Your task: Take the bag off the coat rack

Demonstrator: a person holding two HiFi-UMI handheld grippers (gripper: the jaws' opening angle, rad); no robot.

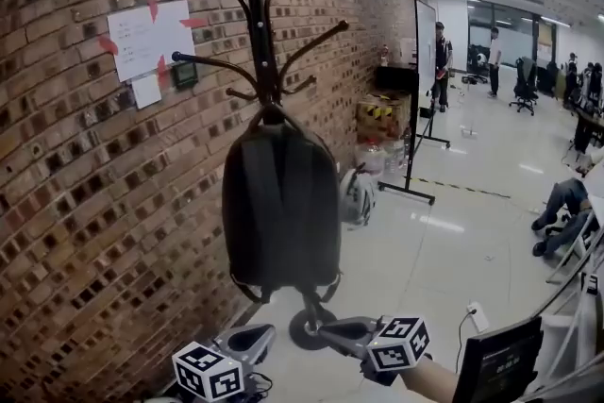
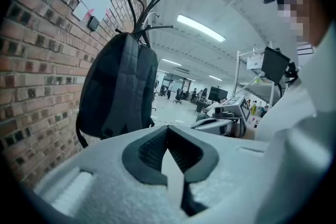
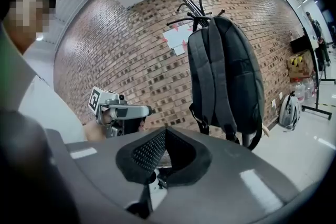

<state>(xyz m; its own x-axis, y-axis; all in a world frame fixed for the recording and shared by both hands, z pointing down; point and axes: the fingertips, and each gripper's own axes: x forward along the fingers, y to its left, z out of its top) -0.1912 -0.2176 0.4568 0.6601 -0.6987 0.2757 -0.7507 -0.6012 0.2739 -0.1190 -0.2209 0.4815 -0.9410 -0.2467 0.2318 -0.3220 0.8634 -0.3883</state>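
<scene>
Hanging location: bag (image 1: 280, 203) on rack (image 1: 253, 14), beside brick wall (image 1: 85, 203).
Left hand-held gripper (image 1: 269, 332): clenched, empty, clear of bag.
Right hand-held gripper (image 1: 324, 327): clenched, empty, clear of bag.

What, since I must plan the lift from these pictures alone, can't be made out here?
- Which hook holds the backpack: head view, its top loop merges darkly with the coat rack; too small in both gripper views.
- Rack base: head view, partly covered by the right claw.
- Writing on the wall paper: too small in every view.
</scene>
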